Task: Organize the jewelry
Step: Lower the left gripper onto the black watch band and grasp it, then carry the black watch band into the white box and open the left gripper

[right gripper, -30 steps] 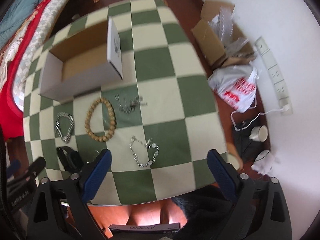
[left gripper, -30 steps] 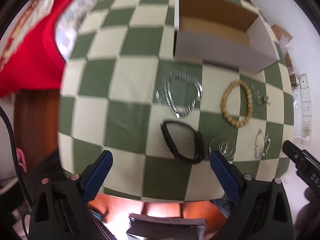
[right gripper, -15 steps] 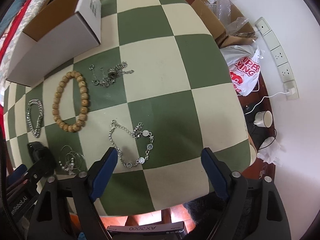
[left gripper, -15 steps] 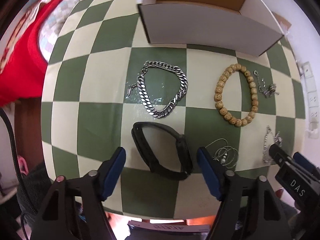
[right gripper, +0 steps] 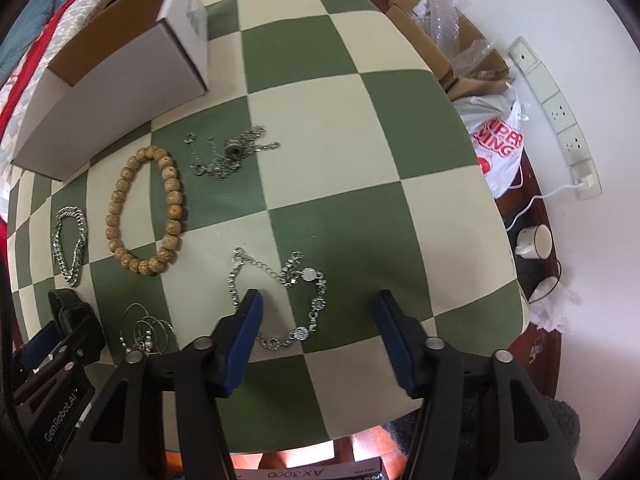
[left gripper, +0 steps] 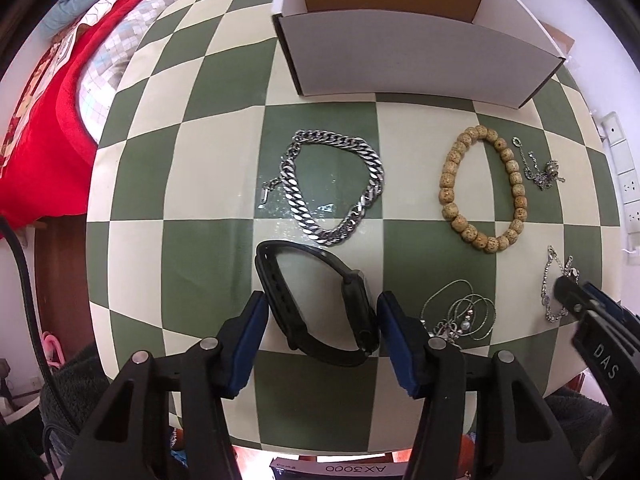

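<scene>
Closing in on the first pickups: left gripper (left gripper: pixel 320 316) jaws narrowing around the black watch (left gripper: pixel 320 300) at the near edge, pads not yet seen pressing; right gripper (right gripper: pixel 316 316) jaws half-closed, straddling part of the silver link bracelet (right gripper: pixel 280 296), nothing gripped. Still empty, as far as visible, the white box (left gripper: pixel 420 60) at the far side. Still loose on the checkered tabletop (left gripper: pixel 200 180): curb chain (left gripper: pixel 332 188), bead bracelet (left gripper: pixel 480 188), thin bangles (left gripper: pixel 460 316), tangled chain (right gripper: pixel 232 152) — essentially everything left.

box (left gripper: pixel 420 60) – top edge cropped | silver bracelet (left gripper: pixel 554 292) – partly behind right gripper (left gripper: pixel 588 312)
</scene>
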### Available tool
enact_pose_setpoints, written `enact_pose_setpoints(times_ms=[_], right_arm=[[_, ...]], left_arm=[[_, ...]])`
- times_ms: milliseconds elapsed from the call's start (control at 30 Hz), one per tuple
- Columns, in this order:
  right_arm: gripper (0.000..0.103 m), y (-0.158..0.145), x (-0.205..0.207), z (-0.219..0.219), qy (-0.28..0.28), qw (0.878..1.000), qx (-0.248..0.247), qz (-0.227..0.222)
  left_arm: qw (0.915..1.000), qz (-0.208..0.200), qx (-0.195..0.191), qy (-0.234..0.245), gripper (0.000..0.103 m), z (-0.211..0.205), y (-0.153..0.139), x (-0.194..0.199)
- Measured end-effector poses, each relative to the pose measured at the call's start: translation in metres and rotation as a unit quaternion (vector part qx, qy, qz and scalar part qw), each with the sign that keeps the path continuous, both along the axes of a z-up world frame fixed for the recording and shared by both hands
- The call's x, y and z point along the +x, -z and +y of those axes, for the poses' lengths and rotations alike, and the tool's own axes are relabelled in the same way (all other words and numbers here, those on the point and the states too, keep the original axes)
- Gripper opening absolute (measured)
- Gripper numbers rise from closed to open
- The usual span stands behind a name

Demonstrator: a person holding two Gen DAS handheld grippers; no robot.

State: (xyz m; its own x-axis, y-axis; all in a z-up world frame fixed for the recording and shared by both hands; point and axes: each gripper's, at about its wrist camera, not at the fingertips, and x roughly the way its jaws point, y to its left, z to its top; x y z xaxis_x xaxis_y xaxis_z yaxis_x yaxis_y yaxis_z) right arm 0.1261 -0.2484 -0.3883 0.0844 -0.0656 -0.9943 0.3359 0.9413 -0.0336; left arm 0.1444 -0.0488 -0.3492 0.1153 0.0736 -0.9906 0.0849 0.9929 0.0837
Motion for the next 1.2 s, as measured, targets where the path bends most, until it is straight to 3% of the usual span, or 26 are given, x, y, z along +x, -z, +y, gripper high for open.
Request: enact_pose_setpoints(times_ms=[100,267,533,800,1200], right_arm=[[0.006,-0.003,0.001,0.006,-0.012,1.0,0.002,-0.005],[0.002,-0.006,-0.004,-0.004,0.02,0.998,0.056,-0.022],[0.001,-0.045,-0.011,-0.016,0.045,0.991,0.104,-0.077],[0.001,-0.114,0.001,-0.009,0.031,0.982,0.124,-0.142],[0.001,-0.216,0.056,0.012,-0.022,0.966,0.128,-0.222]], left_arm=[[1.0,0.0,0.002,0.001,0.053,0.004,-0.001,-0.002],[1.0,-0.002,0.007,0.005,0.053,0.002,-0.008,-0.003],[0.9995,-0.025,-0.01,0.014,0.052,0.002,-0.042,0.0],[0.9954,-0.085,-0.021,0.04,0.052,-0.005,-0.105,0.012],[0.984,-0.164,-0.026,0.065,0.052,0.0,-0.186,0.074]])
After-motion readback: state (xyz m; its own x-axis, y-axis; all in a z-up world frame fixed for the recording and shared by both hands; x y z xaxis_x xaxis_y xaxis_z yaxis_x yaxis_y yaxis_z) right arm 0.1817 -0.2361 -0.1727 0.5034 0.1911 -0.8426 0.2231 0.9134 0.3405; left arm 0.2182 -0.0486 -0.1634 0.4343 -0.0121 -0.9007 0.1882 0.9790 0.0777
